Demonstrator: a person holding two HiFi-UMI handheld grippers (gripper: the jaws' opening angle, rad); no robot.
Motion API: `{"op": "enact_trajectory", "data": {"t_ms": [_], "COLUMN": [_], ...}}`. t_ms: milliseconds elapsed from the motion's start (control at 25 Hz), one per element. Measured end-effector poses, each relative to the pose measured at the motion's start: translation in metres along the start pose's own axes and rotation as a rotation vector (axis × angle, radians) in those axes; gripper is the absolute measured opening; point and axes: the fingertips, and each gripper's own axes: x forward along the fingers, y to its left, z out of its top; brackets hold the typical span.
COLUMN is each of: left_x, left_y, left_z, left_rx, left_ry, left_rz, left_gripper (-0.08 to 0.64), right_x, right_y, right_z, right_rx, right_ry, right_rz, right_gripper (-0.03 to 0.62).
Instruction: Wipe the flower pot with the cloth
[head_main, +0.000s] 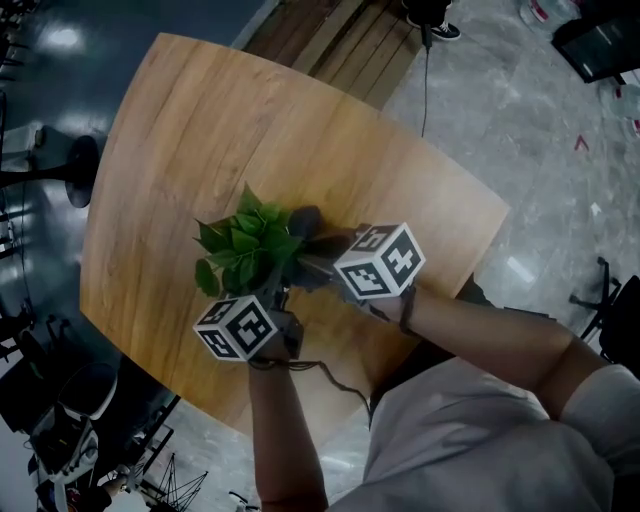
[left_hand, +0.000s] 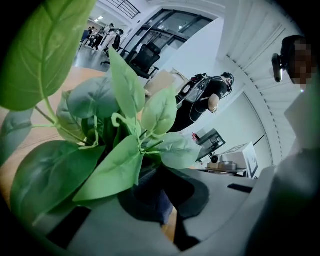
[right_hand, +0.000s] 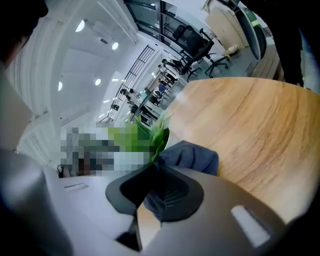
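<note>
A flower pot with green leaves (head_main: 245, 242) stands near the front of the round wooden table (head_main: 200, 130); the leaves hide the pot in the head view. My left gripper (head_main: 272, 292) is at the plant's base. In the left gripper view its jaws (left_hand: 155, 200) are closed on the dark pot (left_hand: 145, 194) under the leaves (left_hand: 125, 150). My right gripper (head_main: 325, 265) is shut on a dark blue-grey cloth (head_main: 308, 222), which it presses against the pot's right side. In the right gripper view the cloth (right_hand: 192, 156) bunches past the jaws (right_hand: 150, 196), beside the leaves (right_hand: 150, 135).
The table's front edge (head_main: 330, 400) lies just below both grippers. A wooden bench (head_main: 340, 40) stands beyond the table's far edge. Office chairs (head_main: 60, 420) stand at the lower left. A person in black (left_hand: 200, 100) stands in the background of the left gripper view.
</note>
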Motion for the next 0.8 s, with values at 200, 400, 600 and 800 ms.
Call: {"op": "enact_trajectory", "data": {"t_ms": [200,400,600,800], "left_x": [0.001,0.005,0.005,0.006], "left_y": [-0.001,0.000,0.001,0.001], "left_z": [0.004,0.004,0.004,0.010], "left_rx": [-0.016,-0.029,-0.077,-0.071], "left_ry": [-0.001,-0.022,-0.025,-0.027], "left_rz": [0.000,-0.003,-0.032,-0.031], "left_gripper": [0.006,0.006,0.006,0.006], "right_x": [0.033,0.046,0.020,0.038], "right_y": [-0.029,-0.043,-0.013,-0.025], "right_z": [-0.009,-0.014,-0.001,-0.003], "right_rx": [-0.016,-0.016,-0.018,-0.031], "right_ry": [0.013,0.024,0.015,0.016], "right_rz": [-0.041,-0.047,-0.010,-0.022], "right_gripper": [0.044,0.044,0.043,0.044]}}
